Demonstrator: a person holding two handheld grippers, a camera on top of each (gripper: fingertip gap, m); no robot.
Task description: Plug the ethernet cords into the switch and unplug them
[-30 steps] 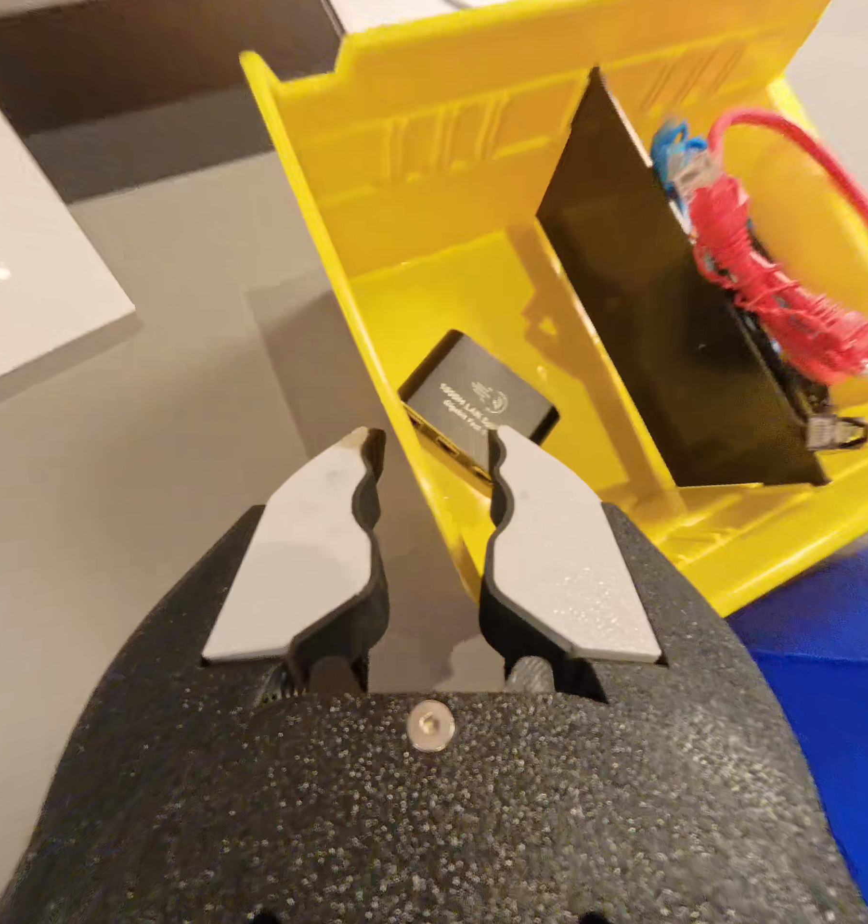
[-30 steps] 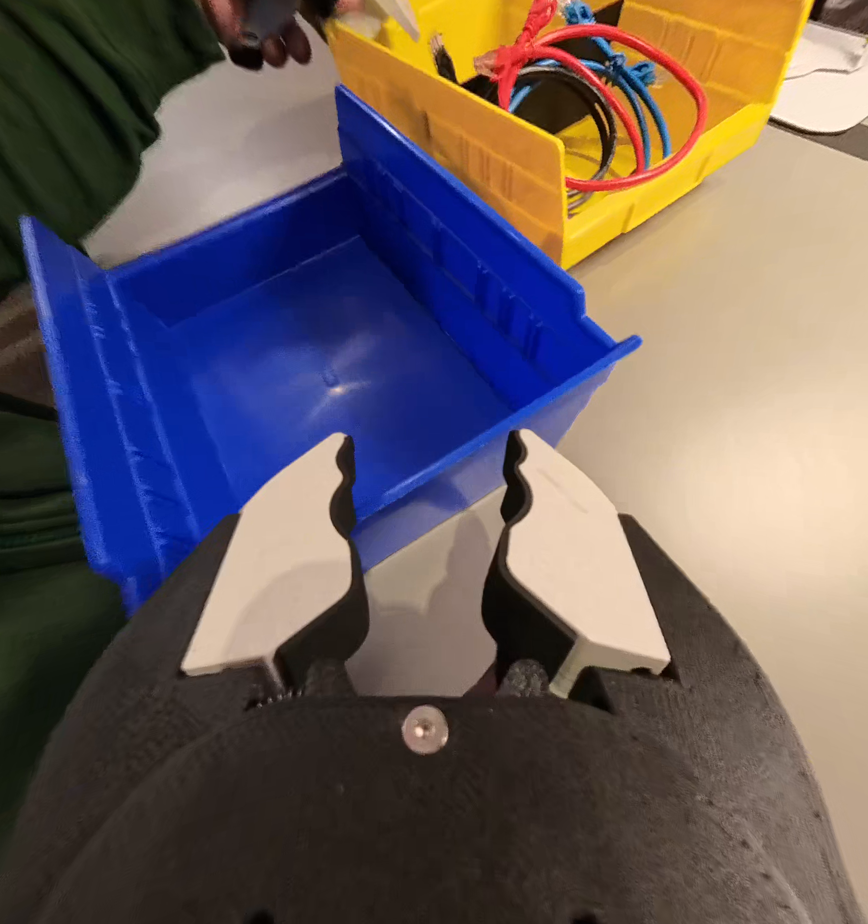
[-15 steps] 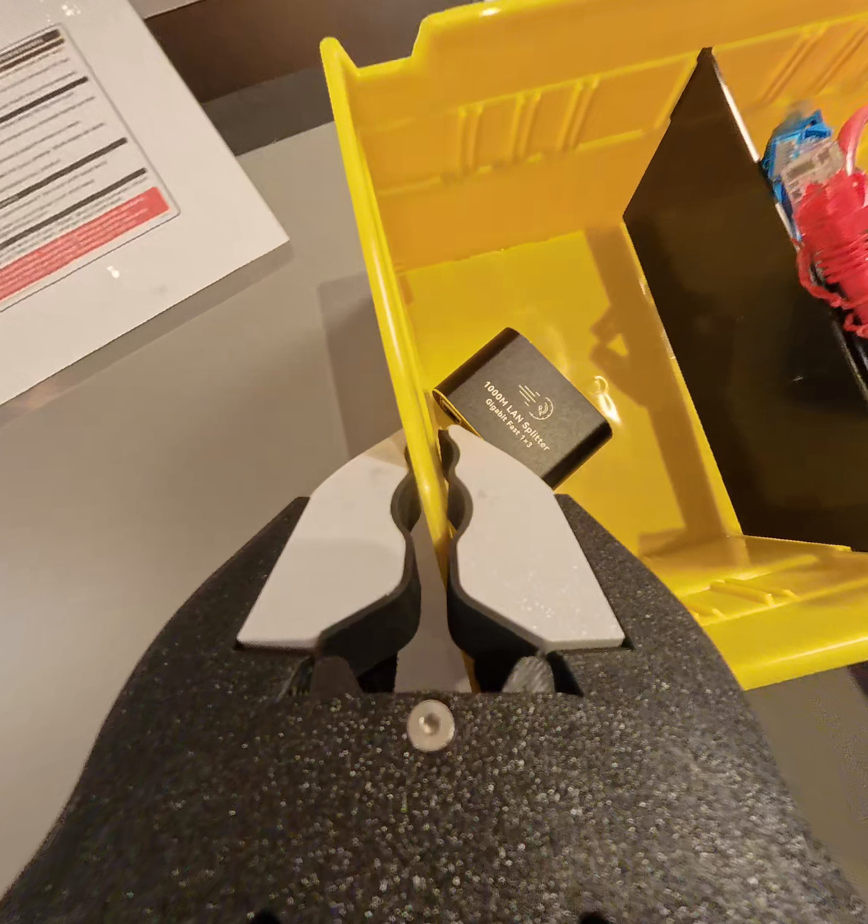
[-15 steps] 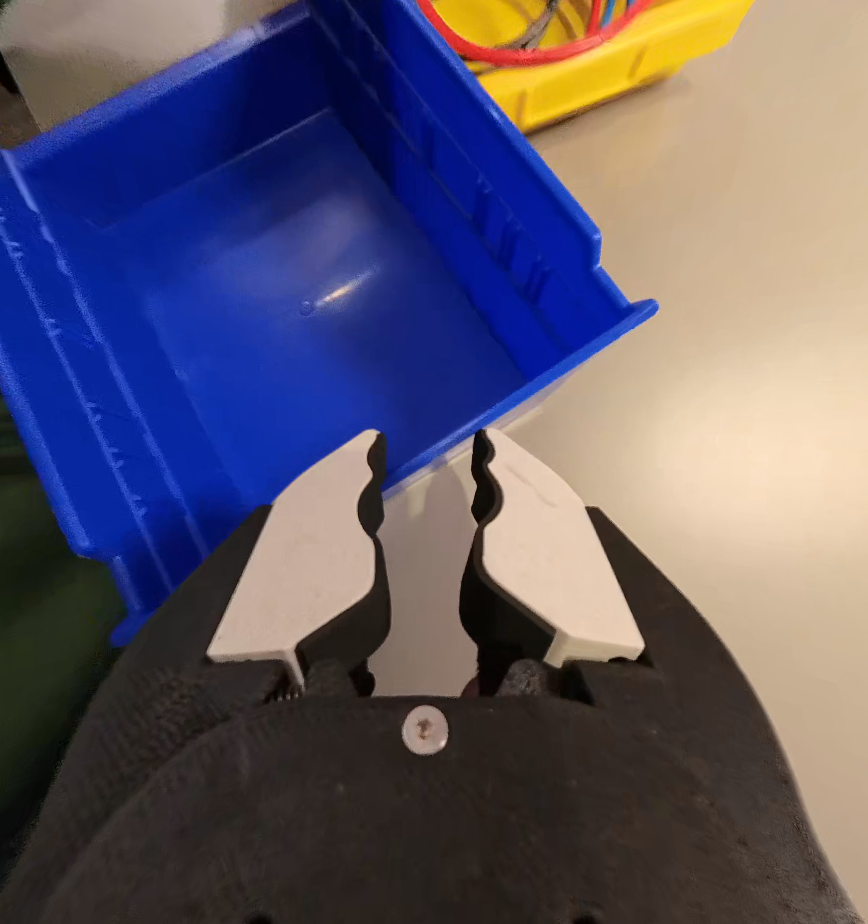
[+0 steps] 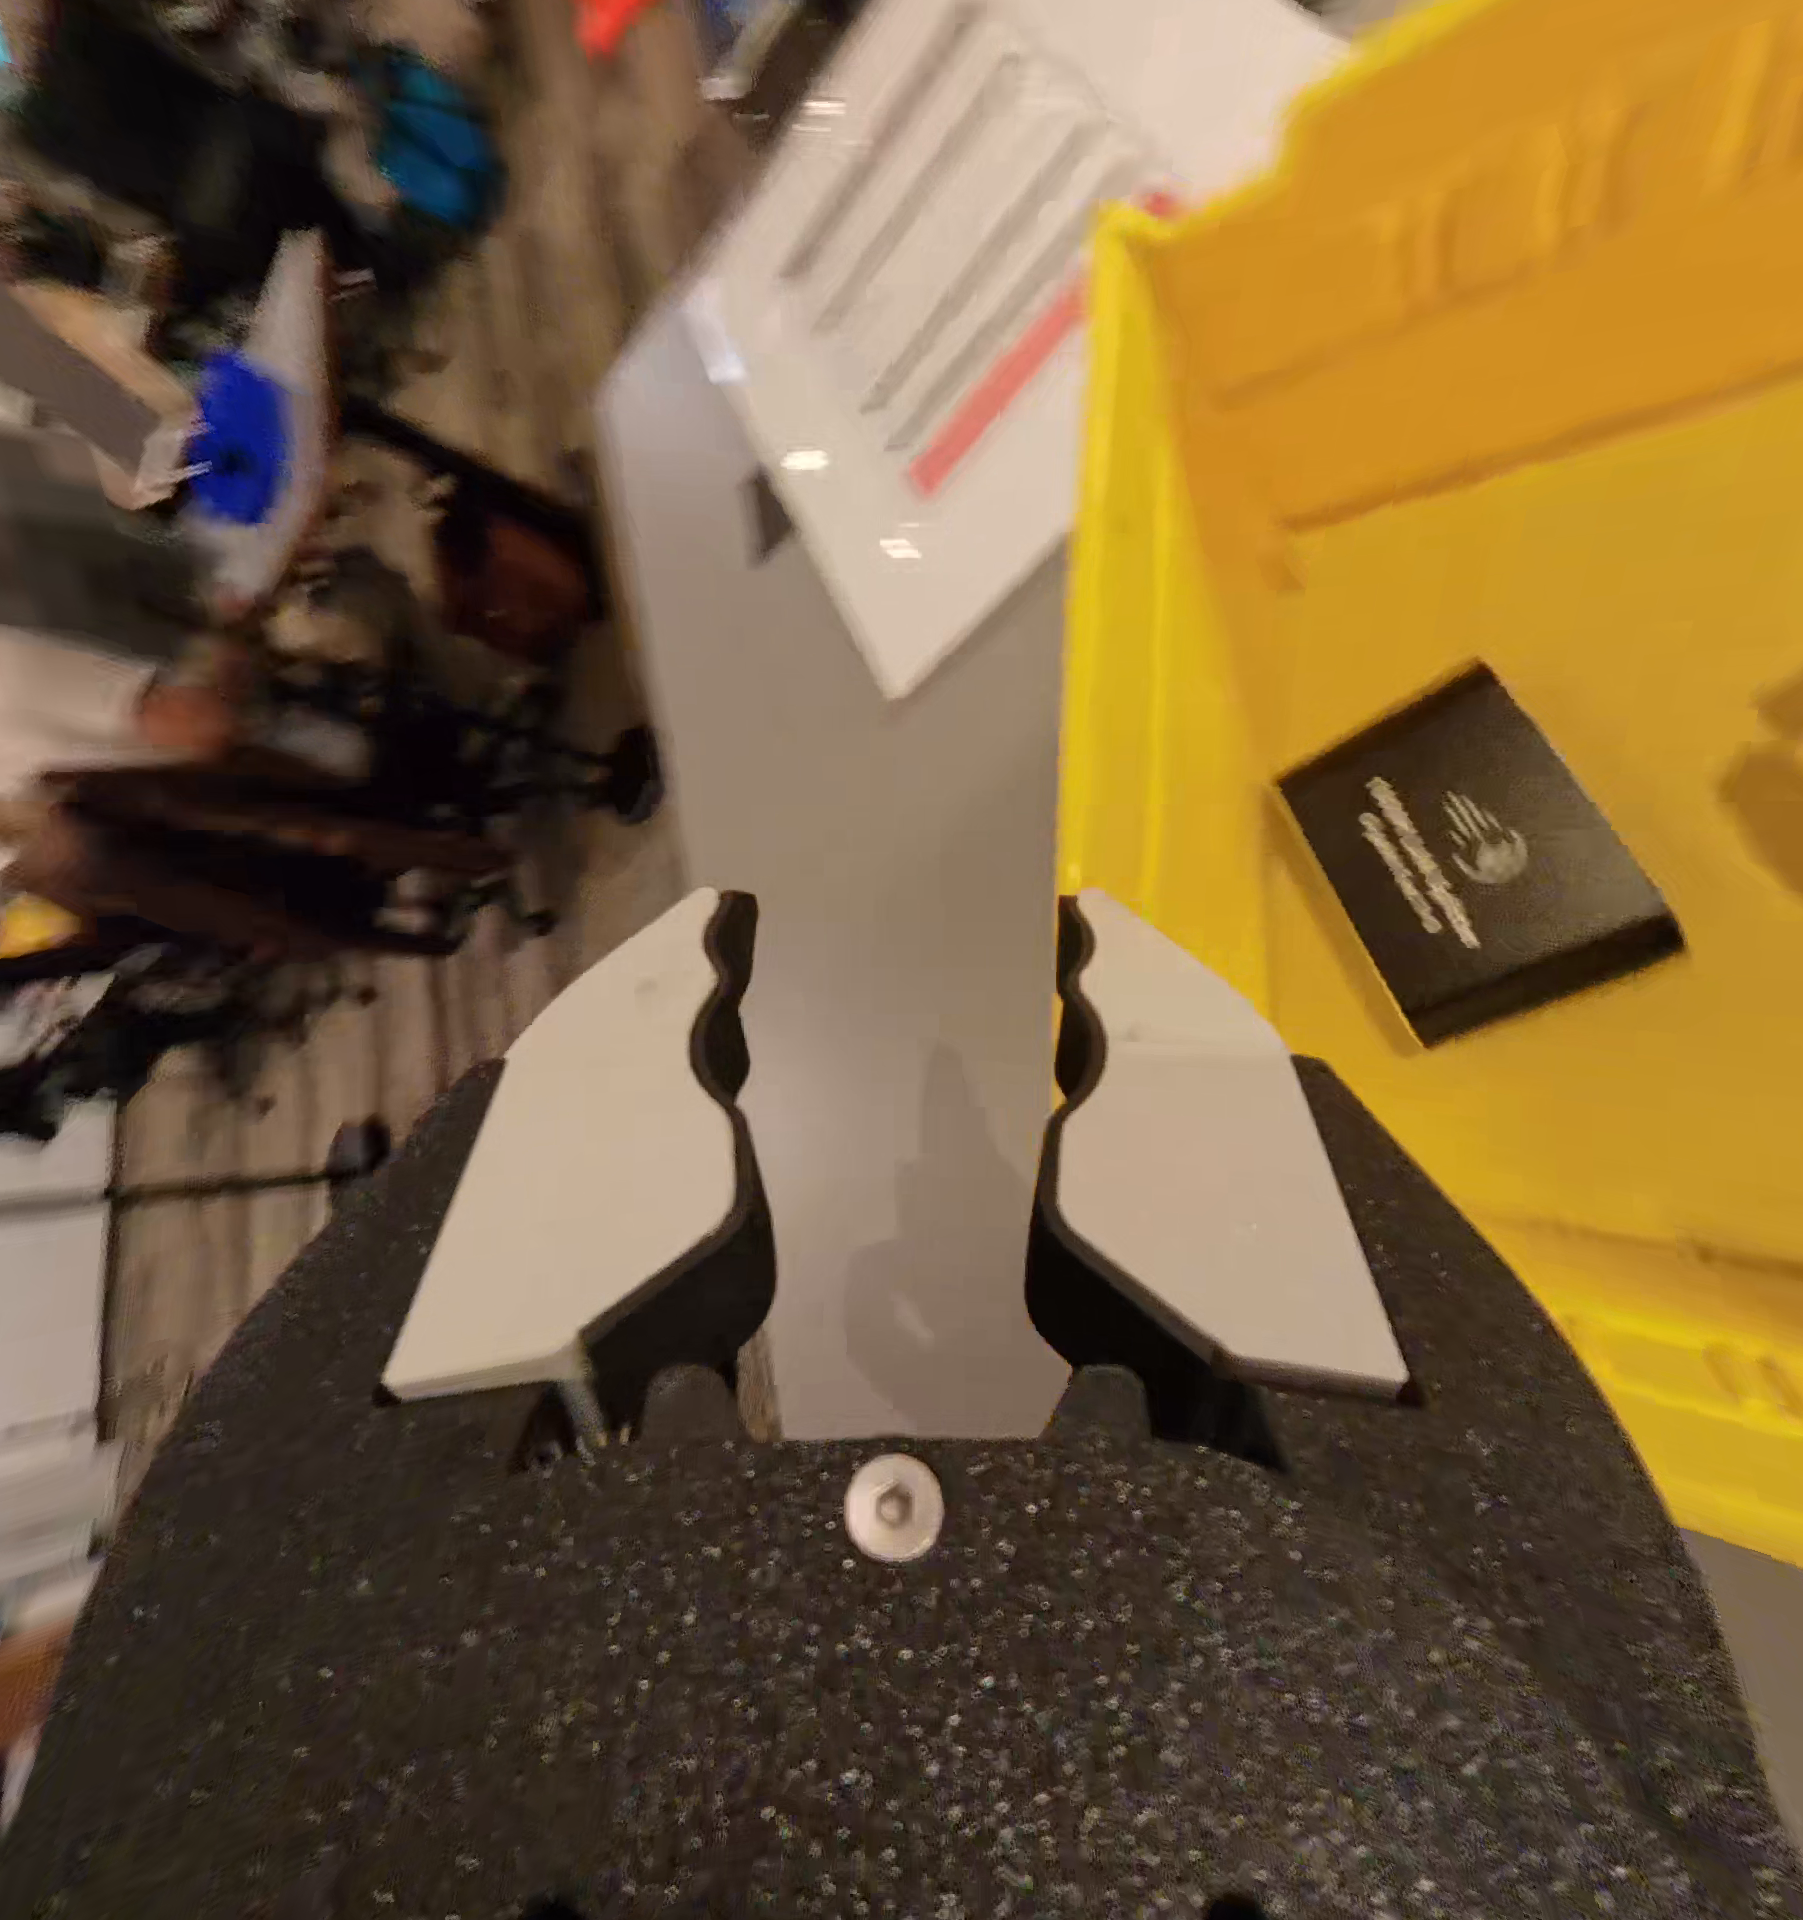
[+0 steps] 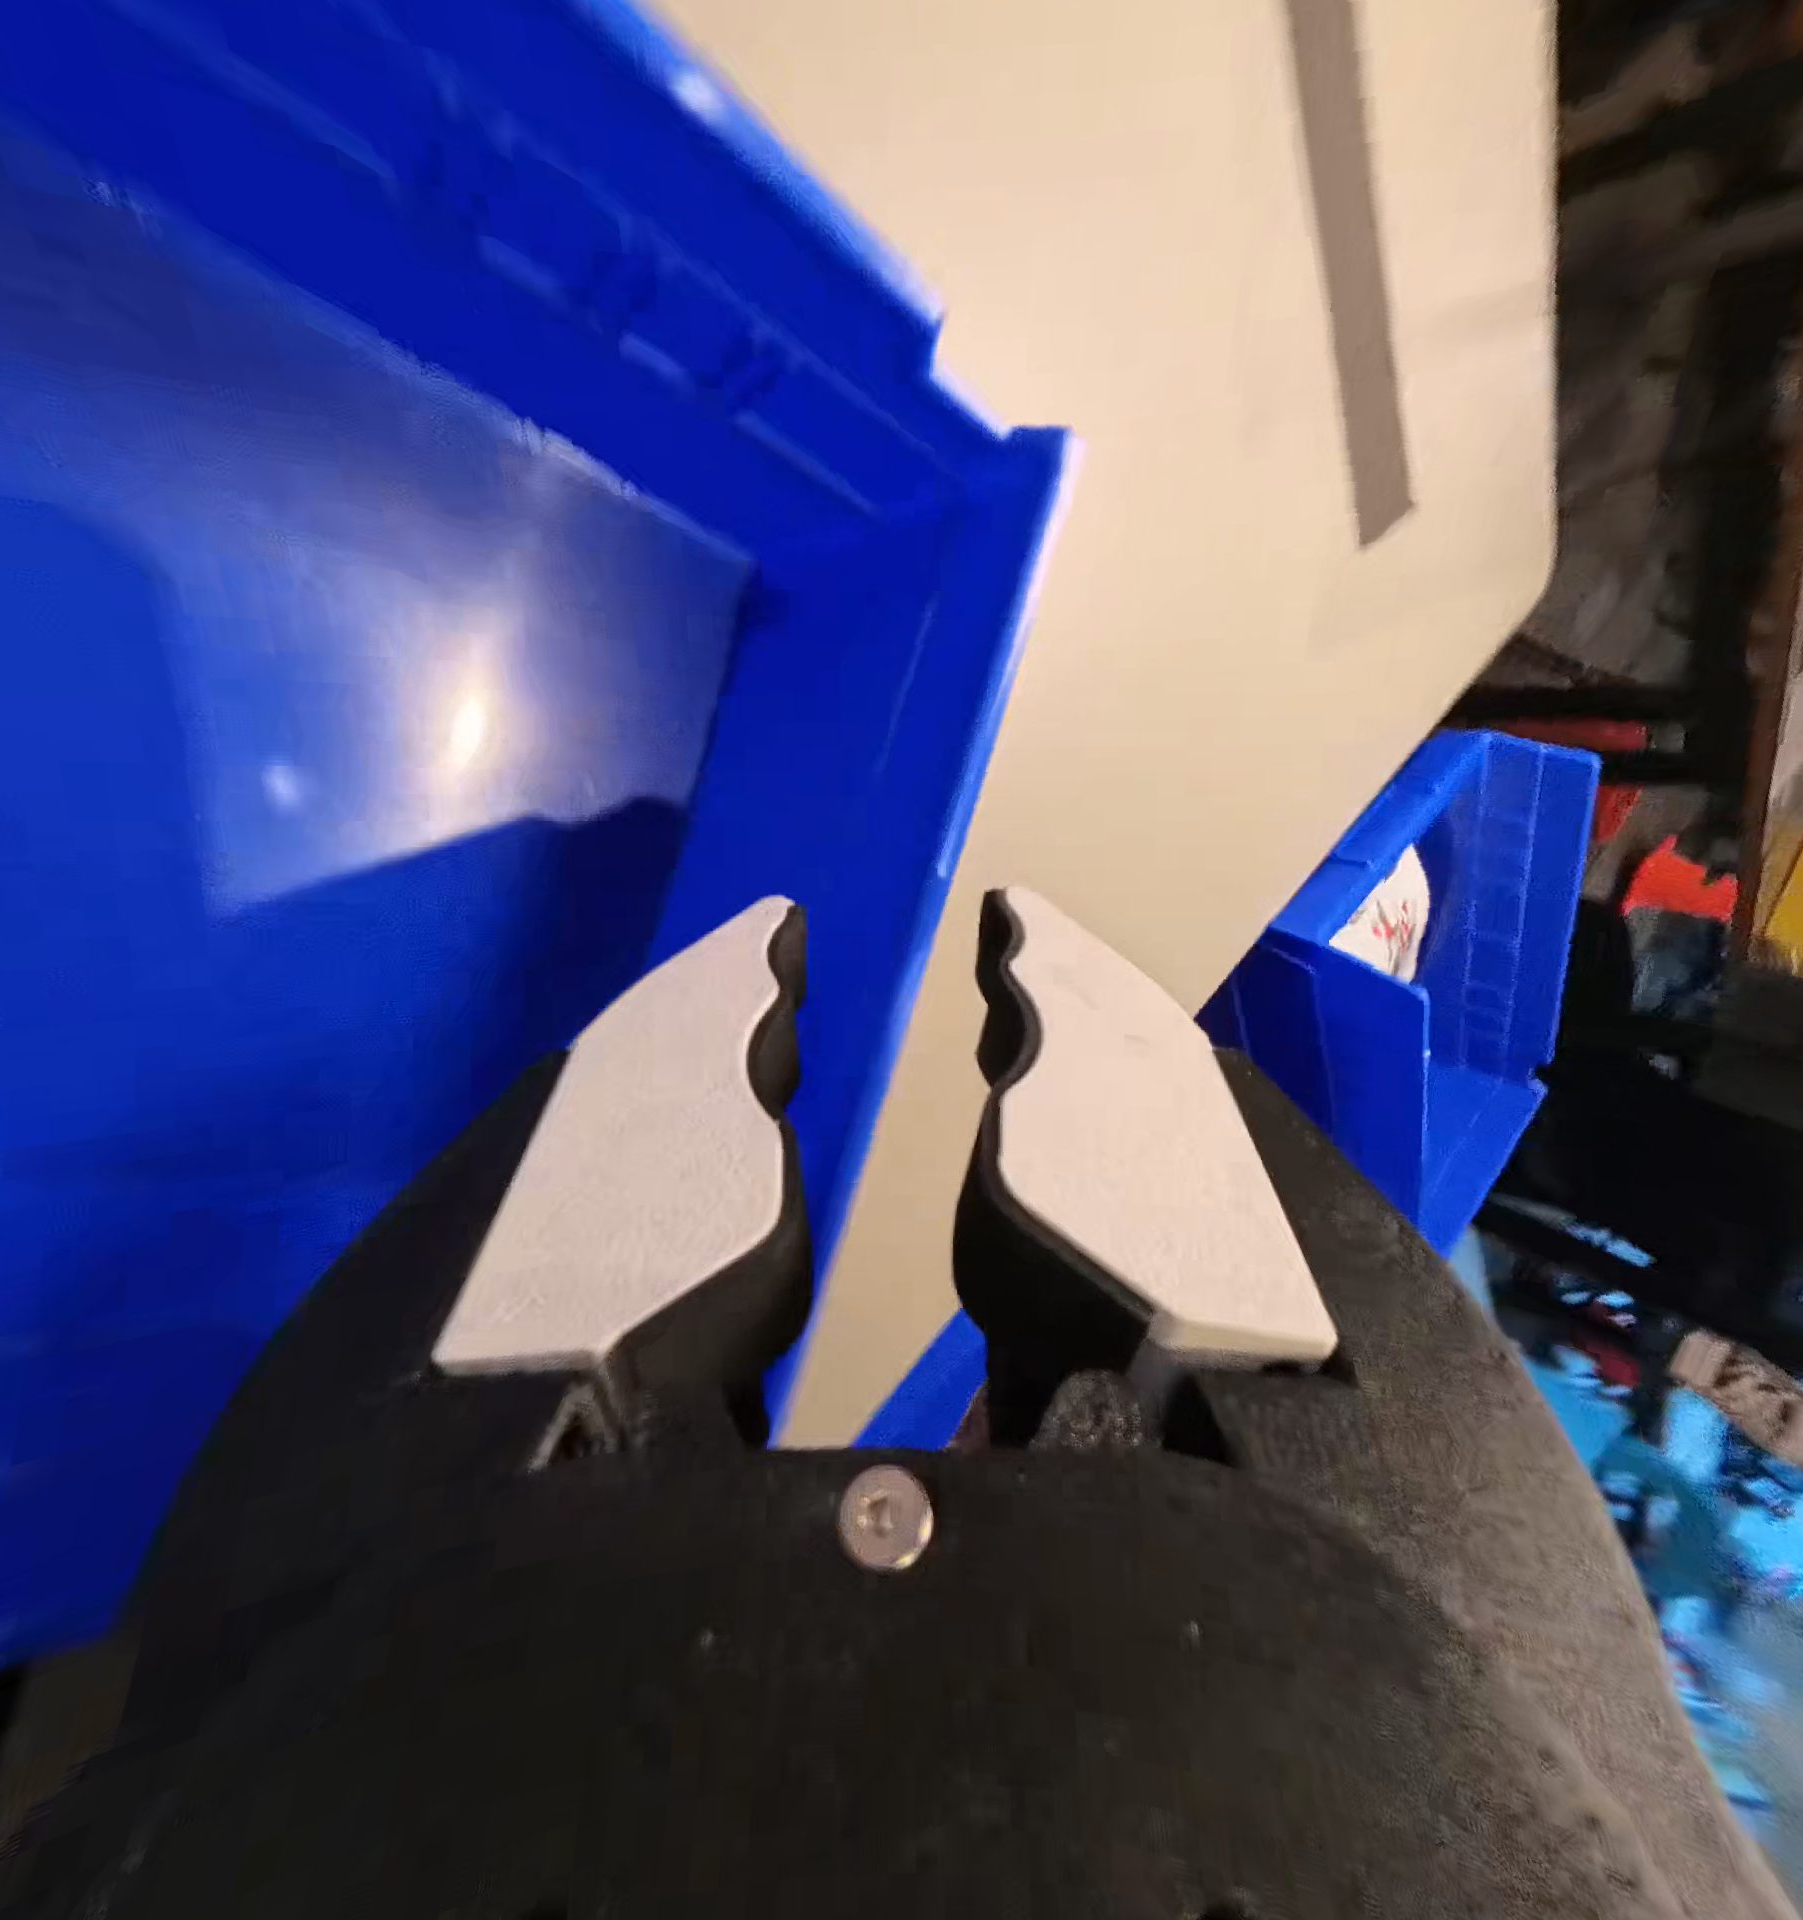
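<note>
My left gripper (image 5: pixel 907 997) hung released over the grey table (image 5: pixel 855 790) beside the yellow plastic bin (image 5: pixel 1115 623), where the small black rectangular switch (image 5: pixel 1479 852) lay flat, while my right gripper (image 6: pixel 892 997), parted and empty, straddled the blue plastic bin's (image 6: pixel 357 675) corner.

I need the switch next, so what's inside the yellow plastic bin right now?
A flat black box with pale markings, the switch, lies on the yellow plastic bin floor. The bin's right part is out of frame, so no cords show.
</note>
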